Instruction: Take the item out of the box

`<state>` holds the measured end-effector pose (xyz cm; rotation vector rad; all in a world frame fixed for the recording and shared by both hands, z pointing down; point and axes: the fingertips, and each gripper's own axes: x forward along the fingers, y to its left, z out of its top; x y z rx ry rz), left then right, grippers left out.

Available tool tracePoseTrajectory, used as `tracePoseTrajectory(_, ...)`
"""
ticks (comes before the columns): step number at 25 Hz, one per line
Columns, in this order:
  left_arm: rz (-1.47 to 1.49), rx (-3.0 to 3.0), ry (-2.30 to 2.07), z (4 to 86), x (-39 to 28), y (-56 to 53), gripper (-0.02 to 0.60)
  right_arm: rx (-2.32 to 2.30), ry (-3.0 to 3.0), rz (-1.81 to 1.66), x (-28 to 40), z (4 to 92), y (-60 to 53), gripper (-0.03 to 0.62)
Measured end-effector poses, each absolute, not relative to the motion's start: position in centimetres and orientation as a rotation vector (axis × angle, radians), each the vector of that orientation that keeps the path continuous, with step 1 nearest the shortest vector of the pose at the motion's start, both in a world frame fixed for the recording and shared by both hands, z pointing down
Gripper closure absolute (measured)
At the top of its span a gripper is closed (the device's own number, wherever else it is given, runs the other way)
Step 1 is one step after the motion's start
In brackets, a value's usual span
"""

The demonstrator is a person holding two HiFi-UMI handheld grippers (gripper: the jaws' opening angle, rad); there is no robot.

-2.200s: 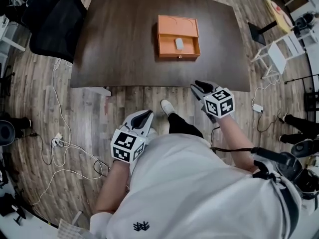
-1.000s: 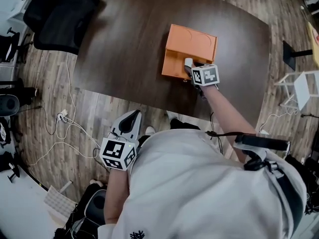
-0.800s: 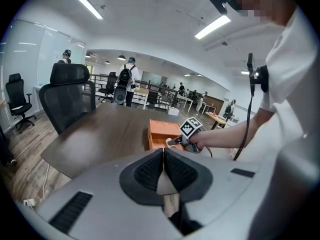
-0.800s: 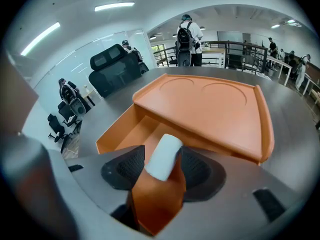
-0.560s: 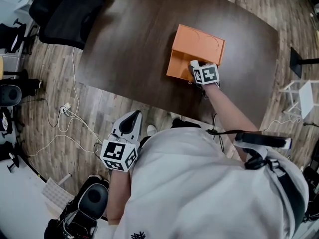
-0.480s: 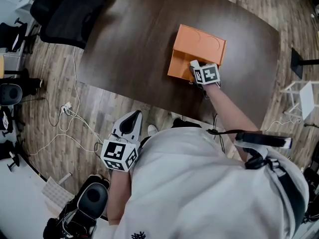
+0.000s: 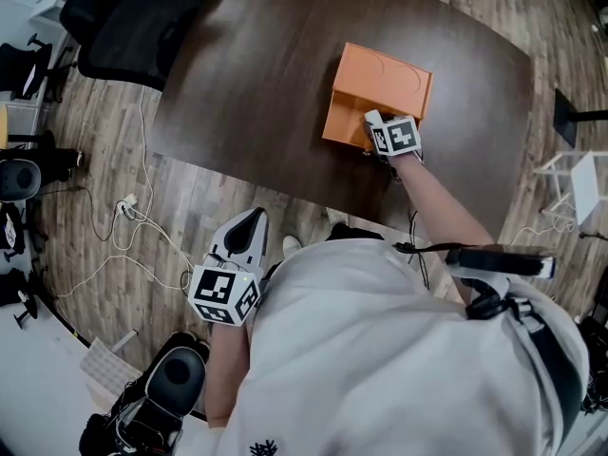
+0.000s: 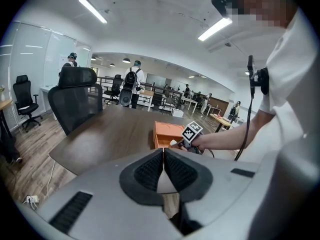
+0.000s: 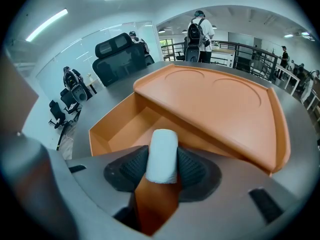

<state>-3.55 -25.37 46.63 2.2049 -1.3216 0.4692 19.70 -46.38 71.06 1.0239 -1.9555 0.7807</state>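
Near the frame's upper middle in the head view, the right gripper [image 7: 371,121] reaches into the open tray of the orange box [image 7: 382,72] on the dark table [image 7: 256,74]. Its jaws are closing on the small white item [image 9: 162,156], which sits in the tray with a pad against each side. At lower left, the left gripper [image 7: 251,228] hangs over the floor, jaws together and empty.
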Motion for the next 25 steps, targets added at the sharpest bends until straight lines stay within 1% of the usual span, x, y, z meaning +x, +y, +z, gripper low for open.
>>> tracePoseTrajectory(14, 0.416, 2.259, -1.276, 46.1, -6.1, -22.4, 0.569, 1.112, -2.0, 0.754, 19.8, 66.4, -43.7, 0.424)
tracePoseTrajectory(25, 0.344, 2.304, -1.247, 45.0, -10.0, -18.2, 0.569, 1.161, -2.101, 0.72, 16.3, 60.4, -38.2, 0.424)
